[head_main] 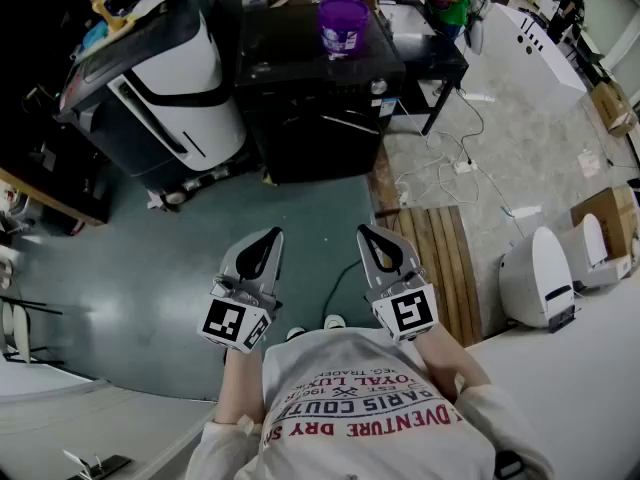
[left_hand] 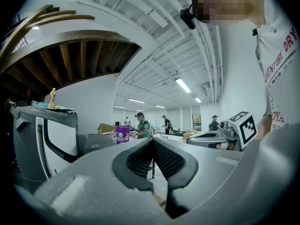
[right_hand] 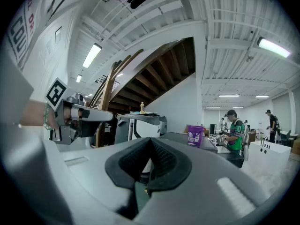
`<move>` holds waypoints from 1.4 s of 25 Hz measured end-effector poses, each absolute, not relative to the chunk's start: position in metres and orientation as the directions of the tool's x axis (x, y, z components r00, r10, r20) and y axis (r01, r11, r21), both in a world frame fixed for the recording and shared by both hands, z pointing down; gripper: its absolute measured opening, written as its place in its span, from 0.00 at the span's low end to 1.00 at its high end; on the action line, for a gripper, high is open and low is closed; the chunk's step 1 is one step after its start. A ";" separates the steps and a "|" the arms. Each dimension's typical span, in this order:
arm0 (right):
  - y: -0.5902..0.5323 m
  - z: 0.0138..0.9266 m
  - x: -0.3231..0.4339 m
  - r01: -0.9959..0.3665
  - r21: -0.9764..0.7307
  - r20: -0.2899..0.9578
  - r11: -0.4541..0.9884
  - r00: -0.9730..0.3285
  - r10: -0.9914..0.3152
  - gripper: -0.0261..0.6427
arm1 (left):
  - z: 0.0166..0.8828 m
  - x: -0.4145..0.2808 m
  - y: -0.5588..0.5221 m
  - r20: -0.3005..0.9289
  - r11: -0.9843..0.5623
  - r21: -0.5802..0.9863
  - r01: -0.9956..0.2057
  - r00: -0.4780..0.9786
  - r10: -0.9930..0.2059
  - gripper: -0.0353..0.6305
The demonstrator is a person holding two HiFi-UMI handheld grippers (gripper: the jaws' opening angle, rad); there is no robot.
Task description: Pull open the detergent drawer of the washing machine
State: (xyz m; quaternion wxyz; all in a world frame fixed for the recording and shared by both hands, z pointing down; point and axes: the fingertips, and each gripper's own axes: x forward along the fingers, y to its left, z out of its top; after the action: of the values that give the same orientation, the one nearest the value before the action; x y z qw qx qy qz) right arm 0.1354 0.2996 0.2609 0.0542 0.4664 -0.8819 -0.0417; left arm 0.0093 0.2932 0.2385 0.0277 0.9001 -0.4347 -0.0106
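Head view: we hold the left gripper and right gripper level, jaws closed on nothing, well apart from the black appliance.

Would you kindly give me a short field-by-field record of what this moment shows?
left claw: shut, empty, held level
right claw: shut, empty, held level
ahead: black appliance, apart from both claws
on top of it: purple tub
to its left: white appliance
detergent drawer: cannot be made out
floor at right: wooden pallet
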 end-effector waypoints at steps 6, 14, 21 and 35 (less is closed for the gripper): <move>0.299 0.263 0.138 -0.820 0.122 0.059 0.559 -0.556 -0.829 0.04 | 0.240 0.014 0.291 0.001 -0.624 0.063 -0.779 0.625 -0.781 0.06; 0.292 0.263 0.152 -0.839 0.108 0.056 0.534 -0.531 -0.846 0.04 | 0.241 0.028 0.285 0.002 -0.643 0.056 -0.764 0.644 -0.765 0.06; 0.283 0.274 0.162 -0.844 0.105 0.070 0.525 -0.521 -0.851 0.04 | 0.238 0.023 0.275 -0.059 -0.621 0.130 -0.773 0.619 -0.783 0.68; 0.187 0.302 0.139 -0.845 0.116 0.138 0.523 -0.508 -0.850 0.04 | 0.270 -0.005 0.169 -0.032 -0.612 0.193 -0.767 0.618 -0.785 0.68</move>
State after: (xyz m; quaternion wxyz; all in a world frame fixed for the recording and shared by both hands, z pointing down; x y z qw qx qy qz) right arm 0.1392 0.1868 0.3023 0.0889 0.4882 -0.8680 -0.0167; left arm -0.0047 0.1685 0.2703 0.0804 0.8959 -0.4333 -0.0567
